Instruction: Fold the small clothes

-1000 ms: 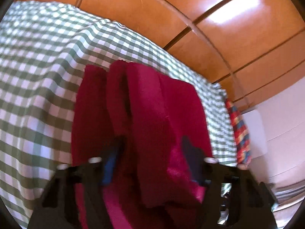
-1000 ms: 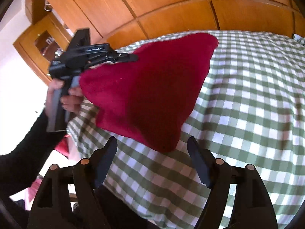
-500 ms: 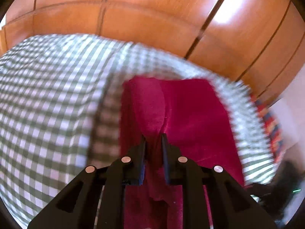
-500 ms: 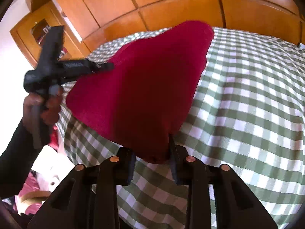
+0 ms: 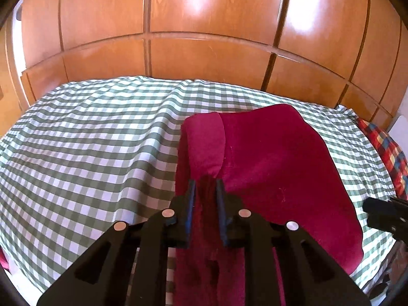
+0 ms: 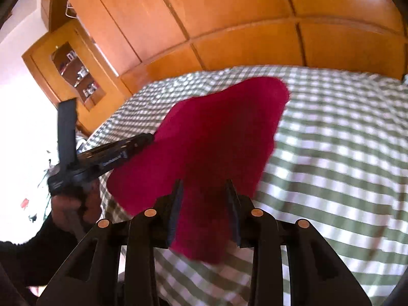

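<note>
A dark red garment [image 5: 275,158] hangs lifted over the green-and-white checked bed [image 5: 89,140], its far end resting on the cover. My left gripper [image 5: 206,182] pinches a bunched fold at one near corner, its jaws still closing on the cloth. In the right wrist view the same garment [image 6: 216,132] stretches from the left gripper [image 6: 149,137], held by a hand [image 6: 68,204], to my right gripper [image 6: 204,182]. The right gripper is shut on the other near corner. The right gripper's tip [image 5: 382,214] shows at the left wrist view's right edge.
Wooden wardrobe doors [image 5: 204,25] stand behind the bed. A multicoloured plaid cloth [image 5: 387,153] lies at the bed's right edge. A wooden corner cabinet with small items on shelves [image 6: 76,71] stands at the left. A dark sleeve [image 6: 30,255] fills the lower left.
Both grippers went from open around the red garment to shut on its near corners. Both then rose, lifting the near edge off the bed. The left gripper swung to face the wardrobe.
</note>
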{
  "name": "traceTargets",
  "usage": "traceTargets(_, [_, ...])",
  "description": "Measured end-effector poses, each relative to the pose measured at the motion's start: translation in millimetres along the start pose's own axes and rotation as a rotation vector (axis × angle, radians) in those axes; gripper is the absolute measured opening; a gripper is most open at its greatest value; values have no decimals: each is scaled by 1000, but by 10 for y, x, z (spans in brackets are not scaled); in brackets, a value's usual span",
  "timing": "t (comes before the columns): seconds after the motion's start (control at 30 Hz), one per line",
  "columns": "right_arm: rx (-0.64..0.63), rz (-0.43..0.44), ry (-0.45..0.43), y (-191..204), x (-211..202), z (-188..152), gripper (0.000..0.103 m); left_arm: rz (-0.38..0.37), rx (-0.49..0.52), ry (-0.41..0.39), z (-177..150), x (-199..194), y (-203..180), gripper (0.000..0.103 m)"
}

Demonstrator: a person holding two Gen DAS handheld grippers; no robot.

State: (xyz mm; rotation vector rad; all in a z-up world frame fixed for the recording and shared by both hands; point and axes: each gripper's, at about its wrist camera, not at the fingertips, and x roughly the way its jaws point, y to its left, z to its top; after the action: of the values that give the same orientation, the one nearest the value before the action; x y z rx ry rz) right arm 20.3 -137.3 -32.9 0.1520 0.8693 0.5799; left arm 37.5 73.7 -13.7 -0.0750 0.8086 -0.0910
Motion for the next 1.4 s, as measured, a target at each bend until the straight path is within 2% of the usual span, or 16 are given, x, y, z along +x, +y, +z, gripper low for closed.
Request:
traceTargets(0.1, [-24,-32,39,40,271,-116,32,35,-11,-6,-37,-4,18,9])
traceTargets(0.27, [12,-8,22,-16,259,-152,32,40,-36,2,-102,24,62,9])
traceTargets(0.37, [-26,-29,30,46,241,-138,33,51,-23,-4,-127,13,30,9])
traceTargets(0.4, [-35,-34,33,60,241,-121,33,54,-19,-5,-134,10,20,9])
traceTargets(0.47, [-37,-24,36,81,195,-44,42,58,-16,-5,-155,16,6,9])
traceTargets(0.67, [-48,-46,-34,101,88,260,43,72,-4,-10,-197,17,-13,10])
traceTargets(0.8, [-10,-68,-40,25,297,461,43,72,-13,-9,-203,29,-1,11])
traceTargets(0.97, [15,-120,40,-36,808,461,43,87,-12,-7,-227,60,13,11])
traceTargets(1.07, [-3,-129,21,-2,839,430,43,86,-30,1,-246,89,70,13])
traceTargets(1.17, [-6,-119,15,8,816,416,43,88,-36,-2,-249,82,102,21])
traceTargets(1.2, [-6,-117,14,-4,831,424,44,89,-43,-3,-247,77,115,23])
traceTargets(1.27, [-16,-95,9,24,828,428,59,90,-55,-5,-240,69,137,29])
traceTargets(1.3, [-34,-94,6,64,820,425,62,98,-59,-8,-241,60,141,35])
traceTargets(1.4, [-102,-119,9,175,813,397,75,109,-62,-11,-247,39,147,42])
